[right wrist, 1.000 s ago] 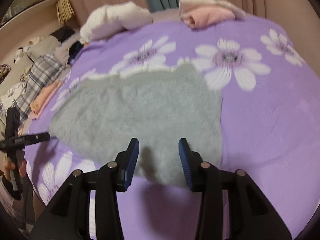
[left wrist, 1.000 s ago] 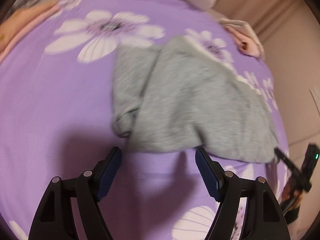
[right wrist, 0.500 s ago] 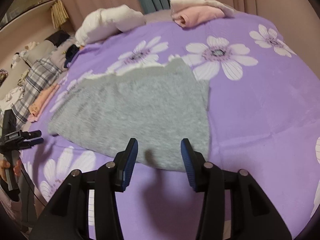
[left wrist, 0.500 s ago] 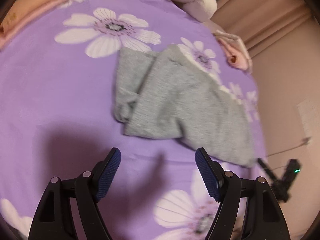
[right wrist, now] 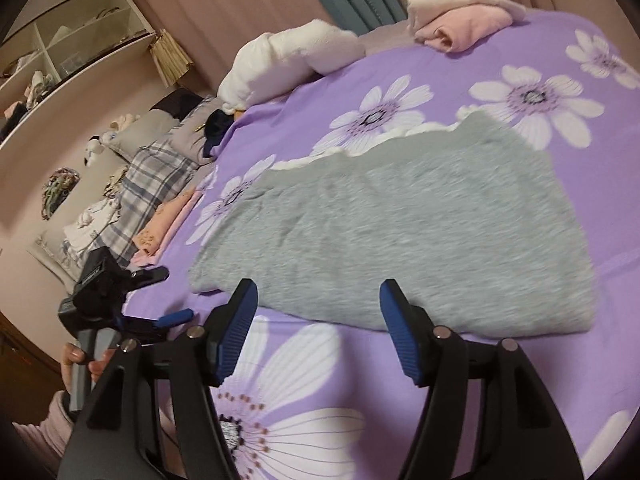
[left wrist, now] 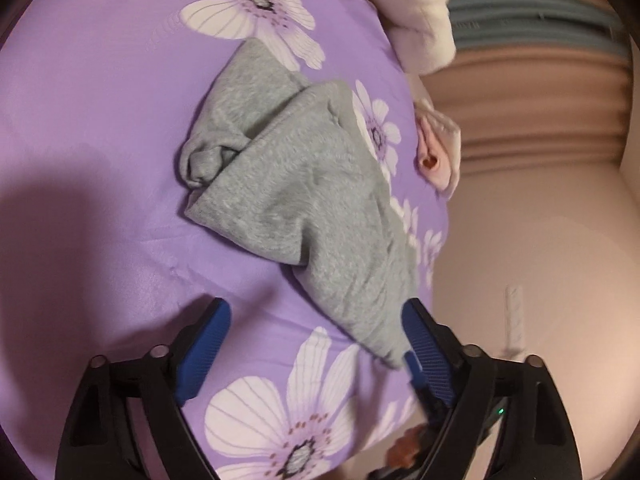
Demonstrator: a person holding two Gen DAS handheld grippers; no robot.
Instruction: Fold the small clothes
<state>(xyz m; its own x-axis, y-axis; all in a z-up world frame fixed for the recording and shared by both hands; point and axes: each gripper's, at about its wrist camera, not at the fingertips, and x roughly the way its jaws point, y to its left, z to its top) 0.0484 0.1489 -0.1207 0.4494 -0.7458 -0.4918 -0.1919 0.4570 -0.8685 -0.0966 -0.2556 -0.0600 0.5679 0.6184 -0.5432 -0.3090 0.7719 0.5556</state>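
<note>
A grey knit garment lies partly folded on the purple flowered bedspread; one end is bunched at the left in the left wrist view. My left gripper is open and empty, just short of the garment's near corner, which lies beside its right finger. In the right wrist view the garment spreads flat, and my right gripper is open and empty at its near edge. The left gripper shows there at the left, held in a hand.
Folded pink clothes and a white plush pillow lie at the bed's far side. A plaid garment and folded orange-pink clothes lie along the left edge. Shelves stand beyond. The bed edge drops off at the right.
Both grippers have pulled back from the garment toward the bed's near edge. The left view has swung round. The right gripper's jaws have opened wider. The garment lies still.
</note>
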